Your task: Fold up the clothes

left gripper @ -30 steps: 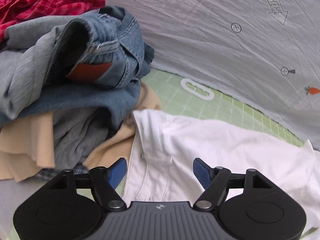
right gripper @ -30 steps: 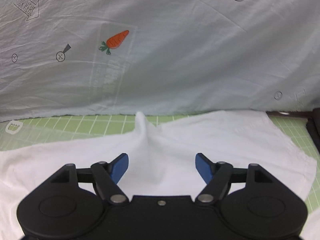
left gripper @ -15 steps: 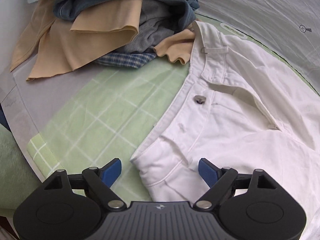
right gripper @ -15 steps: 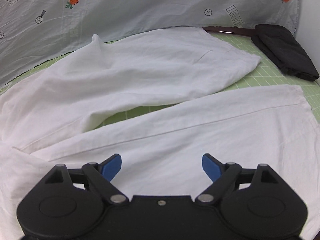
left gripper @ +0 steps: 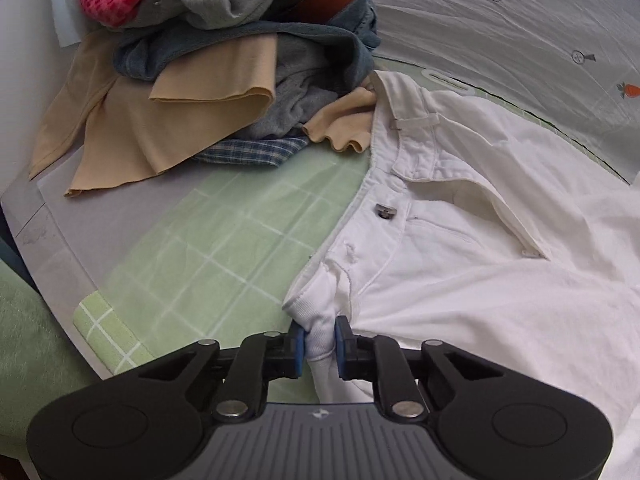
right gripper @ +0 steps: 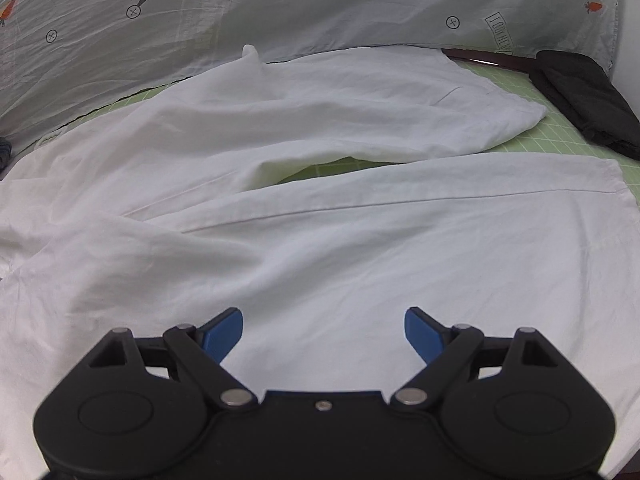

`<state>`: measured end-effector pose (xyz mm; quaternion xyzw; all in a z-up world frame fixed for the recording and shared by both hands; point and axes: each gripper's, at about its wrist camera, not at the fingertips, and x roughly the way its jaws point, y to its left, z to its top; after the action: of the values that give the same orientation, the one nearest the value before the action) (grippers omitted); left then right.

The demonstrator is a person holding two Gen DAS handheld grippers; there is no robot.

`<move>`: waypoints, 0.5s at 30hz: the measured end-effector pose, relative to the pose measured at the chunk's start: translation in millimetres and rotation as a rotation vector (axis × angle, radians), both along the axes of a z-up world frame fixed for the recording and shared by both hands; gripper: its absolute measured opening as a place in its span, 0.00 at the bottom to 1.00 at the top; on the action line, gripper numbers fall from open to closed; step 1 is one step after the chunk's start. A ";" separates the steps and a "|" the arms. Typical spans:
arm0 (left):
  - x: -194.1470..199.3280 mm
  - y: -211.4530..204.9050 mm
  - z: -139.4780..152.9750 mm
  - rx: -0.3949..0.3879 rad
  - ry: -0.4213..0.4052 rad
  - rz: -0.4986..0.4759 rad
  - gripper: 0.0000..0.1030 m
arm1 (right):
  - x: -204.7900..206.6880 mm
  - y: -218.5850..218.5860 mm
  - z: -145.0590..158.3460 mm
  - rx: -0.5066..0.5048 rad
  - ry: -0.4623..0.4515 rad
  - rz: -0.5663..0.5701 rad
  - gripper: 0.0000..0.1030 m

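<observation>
White trousers (left gripper: 460,248) lie spread on the green grid mat (left gripper: 224,240), waistband toward the left with a metal button (left gripper: 385,211) showing. My left gripper (left gripper: 319,340) is closing its jaws, and the blue pads pinch the near corner of the waistband. In the right wrist view the two trouser legs (right gripper: 400,232) stretch to the right, the far leg (right gripper: 360,104) lying apart from the near one. My right gripper (right gripper: 323,326) hovers open just above the near leg, nothing between its fingers.
A heap of clothes (left gripper: 224,60) with jeans, beige cloth, grey and red pieces sits at the mat's far left. A folded black garment (right gripper: 588,100) lies at the far right. A pale printed sheet (right gripper: 320,4) hangs behind the mat.
My left gripper has shut on the waistband's near corner, after standing open over it. My right gripper has come nearer over the trouser legs, still open.
</observation>
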<state>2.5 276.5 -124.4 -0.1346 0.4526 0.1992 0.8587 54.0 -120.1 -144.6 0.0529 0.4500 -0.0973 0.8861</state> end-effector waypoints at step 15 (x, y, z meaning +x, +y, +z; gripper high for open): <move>4.6 -19.0 35.6 0.083 -0.010 0.194 0.69 | -28.2 -73.3 -9.9 0.033 0.074 -0.081 0.91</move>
<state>7.1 257.5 -88.8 -0.1430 0.4246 0.2994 0.8424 25.8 -193.5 -154.5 0.0821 0.4814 -0.1278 0.8632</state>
